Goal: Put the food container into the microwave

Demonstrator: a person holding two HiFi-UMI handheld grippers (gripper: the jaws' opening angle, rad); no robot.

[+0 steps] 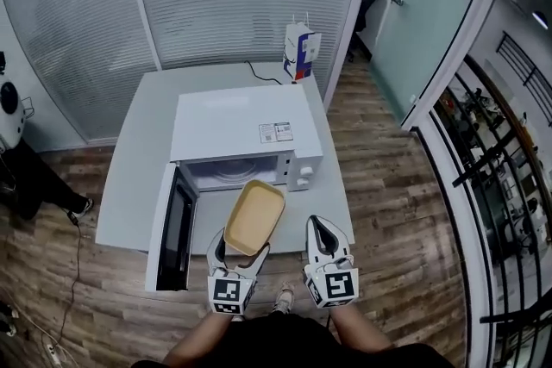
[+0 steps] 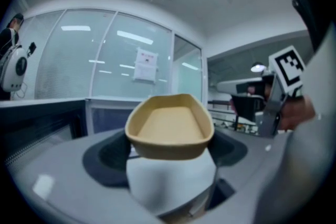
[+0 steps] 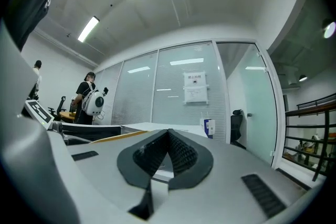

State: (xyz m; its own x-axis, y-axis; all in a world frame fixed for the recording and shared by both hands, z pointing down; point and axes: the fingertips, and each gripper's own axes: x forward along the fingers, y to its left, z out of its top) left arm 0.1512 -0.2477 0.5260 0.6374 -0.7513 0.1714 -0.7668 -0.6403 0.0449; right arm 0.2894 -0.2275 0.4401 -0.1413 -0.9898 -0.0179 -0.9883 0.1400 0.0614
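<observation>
Two parts of the job look done, judging by how things lie: the microwave (image 1: 246, 129) has its door (image 1: 177, 228) swung wide open at the left of the cavity, and the food container (image 1: 255, 215) is lifted and in a grip. The left gripper (image 1: 239, 247) has its jaws spread wide and clamped on the near end of the container, one pad on each long side. The tan, empty-looking tub sticks out beyond the jaws towards the microwave. It hangs just in front of the microwave's open mouth, roughly level, with its far end close to the cavity's front edge but not inside it.

The right gripper (image 1: 326, 230) is clenched on nothing, its jaw tips meeting. It hangs in front of the microwave's control-panel side, beside the container and not touching it.

What is left, as I read it, is to carry the container forward through the opening, set it down on the cavity floor and let go. Whether the door must then be closed the task does not say. A small carton (image 1: 300, 52) stands behind the microwave, out of the way
</observation>
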